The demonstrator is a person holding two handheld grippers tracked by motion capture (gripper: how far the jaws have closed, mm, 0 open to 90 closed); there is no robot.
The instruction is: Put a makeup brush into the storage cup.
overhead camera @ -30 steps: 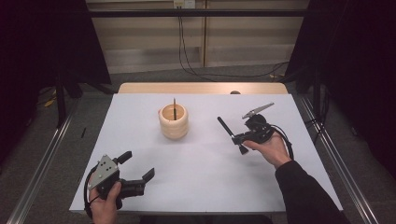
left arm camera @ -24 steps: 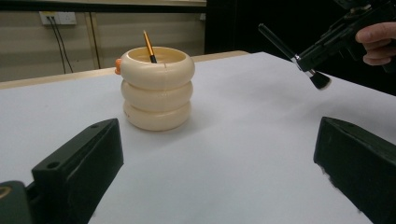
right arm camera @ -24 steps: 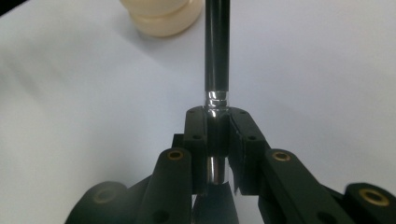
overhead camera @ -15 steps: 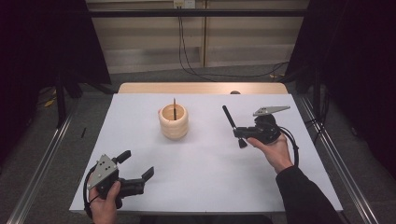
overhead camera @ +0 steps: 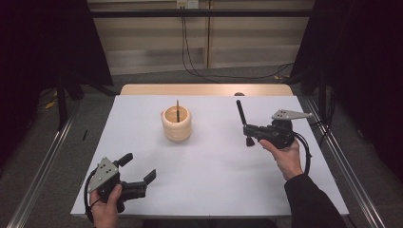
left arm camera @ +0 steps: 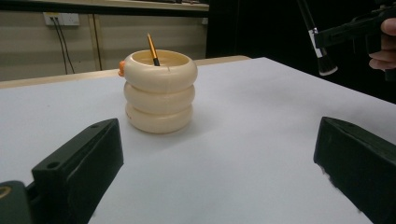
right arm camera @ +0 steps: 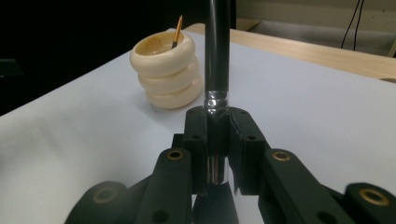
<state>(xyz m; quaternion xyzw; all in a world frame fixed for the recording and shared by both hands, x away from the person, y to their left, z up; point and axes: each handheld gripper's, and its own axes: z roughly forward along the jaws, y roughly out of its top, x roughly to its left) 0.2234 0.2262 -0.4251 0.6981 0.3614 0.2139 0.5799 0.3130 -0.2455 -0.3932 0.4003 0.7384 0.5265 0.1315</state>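
Observation:
A cream ringed holder (overhead camera: 177, 124) (left arm camera: 159, 91) (right arm camera: 168, 70) stands mid-table, left of centre, with a thin gold-handled brush (overhead camera: 177, 110) (left arm camera: 152, 49) (right arm camera: 177, 30) leaning inside it. My right gripper (overhead camera: 249, 133) (right arm camera: 217, 126) hovers to the right of the holder, shut on the silver ferrule of a black makeup brush (overhead camera: 241, 114) (left arm camera: 313, 32) (right arm camera: 217, 46). Its handle points up and away, its bristles down. My left gripper (overhead camera: 138, 167) (left arm camera: 219, 140) sits at the front left corner, jaws wide open and nothing between them, facing the holder.
The white table top (overhead camera: 214, 180) ends in a wooden strip (overhead camera: 204, 89) at the far side. Metal rails (overhead camera: 349, 171) run along both sides. Cables (overhead camera: 190, 42) hang down the back wall. A small dark object (overhead camera: 239, 94) lies at the far edge.
The right hand has carried the black brush to the right, farther from the holder, and the handle now stands more upright. The left gripper has stayed put.

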